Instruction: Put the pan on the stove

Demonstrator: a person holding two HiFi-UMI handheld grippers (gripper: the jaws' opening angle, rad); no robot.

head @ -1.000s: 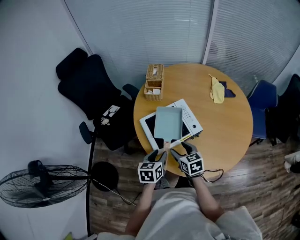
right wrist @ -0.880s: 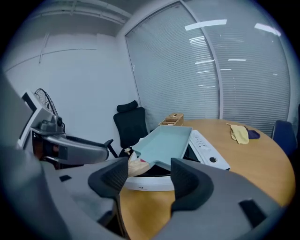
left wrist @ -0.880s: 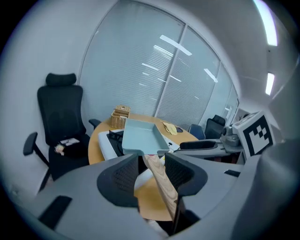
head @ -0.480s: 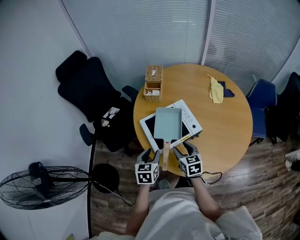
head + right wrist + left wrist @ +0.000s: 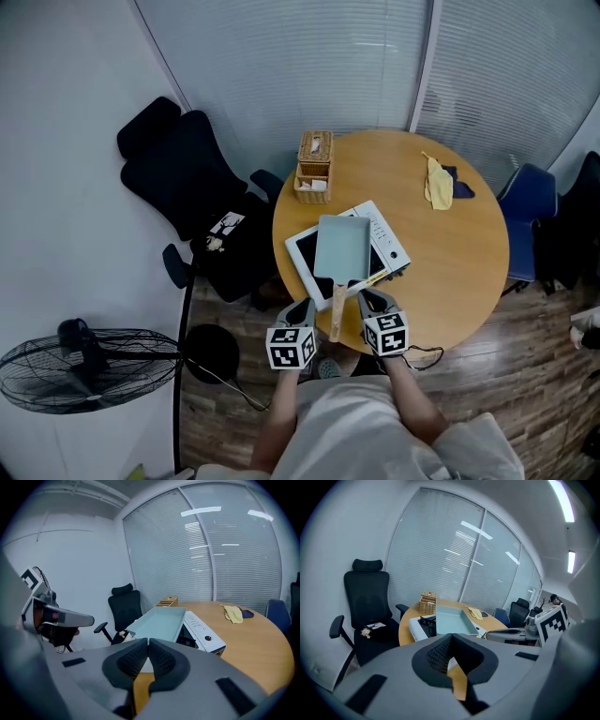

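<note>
I can read no word, brand or number anywhere. The nearest things to signs are black-and-white square patterns without letters. They are on the white left marker cube [image 5: 291, 348] of the left gripper [image 5: 304, 310] and the white right marker cube [image 5: 385, 335] of the right gripper [image 5: 367, 299]. Both grippers are at the near edge of the round wooden table [image 5: 459, 272]. On that table, the flat white stove [image 5: 384, 236] has tiny dark marks along its control strip, too small for me to read. Left of the table, a pale printed card [image 5: 223, 225] lies on the seat of the black office chair [image 5: 187, 178]. Its print is only a blur.
</note>
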